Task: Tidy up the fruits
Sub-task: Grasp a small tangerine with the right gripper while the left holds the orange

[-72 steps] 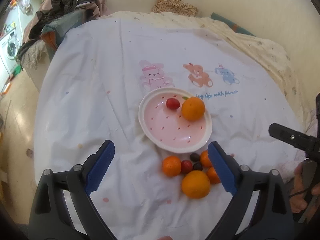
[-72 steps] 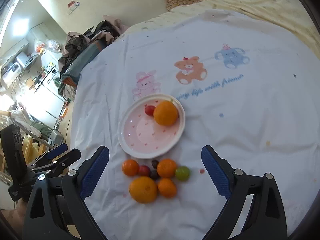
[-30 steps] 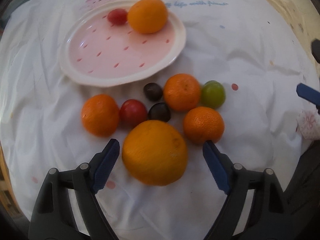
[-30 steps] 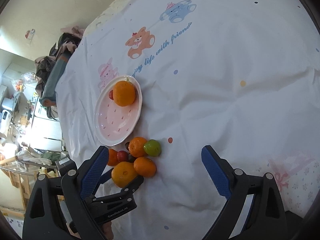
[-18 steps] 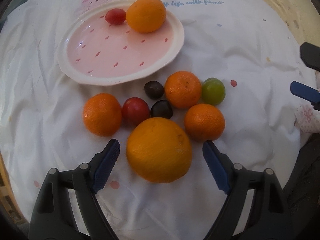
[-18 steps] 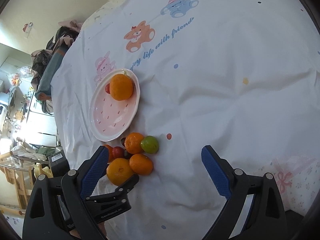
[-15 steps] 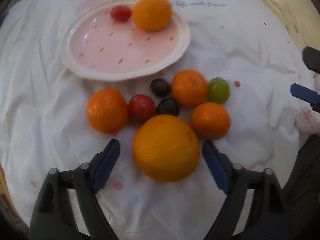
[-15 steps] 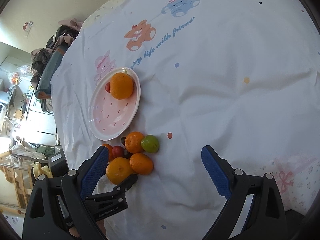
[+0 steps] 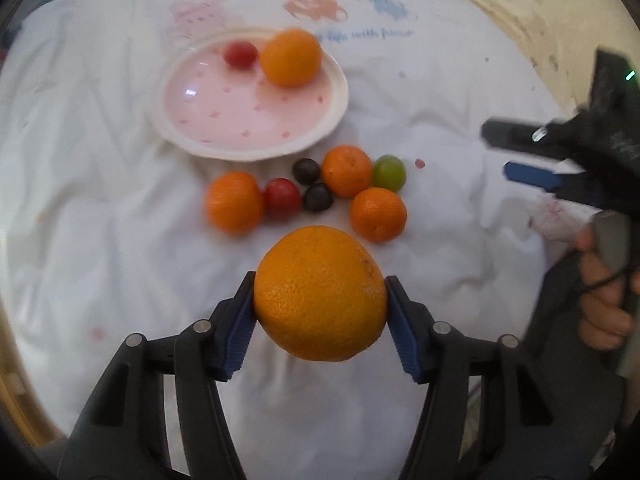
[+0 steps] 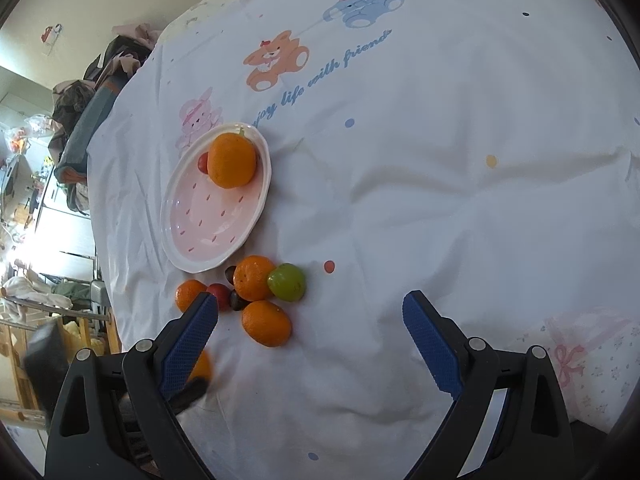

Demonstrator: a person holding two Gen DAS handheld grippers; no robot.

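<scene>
My left gripper [image 9: 320, 300] is shut on a large orange [image 9: 320, 293] and holds it above the white sheet, near the loose fruit. A pink plate [image 9: 224, 112] beyond holds an orange [image 9: 290, 57] and a red tomato [image 9: 240, 54]. Between plate and gripper lie three mandarins [image 9: 234, 201], a red tomato [image 9: 282, 198], two dark fruits [image 9: 317, 197] and a green fruit [image 9: 389, 173]. My right gripper [image 10: 310, 330] is open and empty, above the sheet right of the pile [image 10: 265, 322]; it also shows at the right of the left wrist view [image 9: 532, 152].
The white cartoon-print sheet [image 10: 440, 160] covers the surface. Piled clothes [image 10: 100, 80] lie at its far left edge. A pink-bow cloth [image 10: 588, 344] lies at the right. A yellowish blanket [image 9: 500, 12] borders the far right.
My left gripper has closed on the large orange and lifted it off the sheet, pulling back from the pile. The right gripper stays open, nearly still.
</scene>
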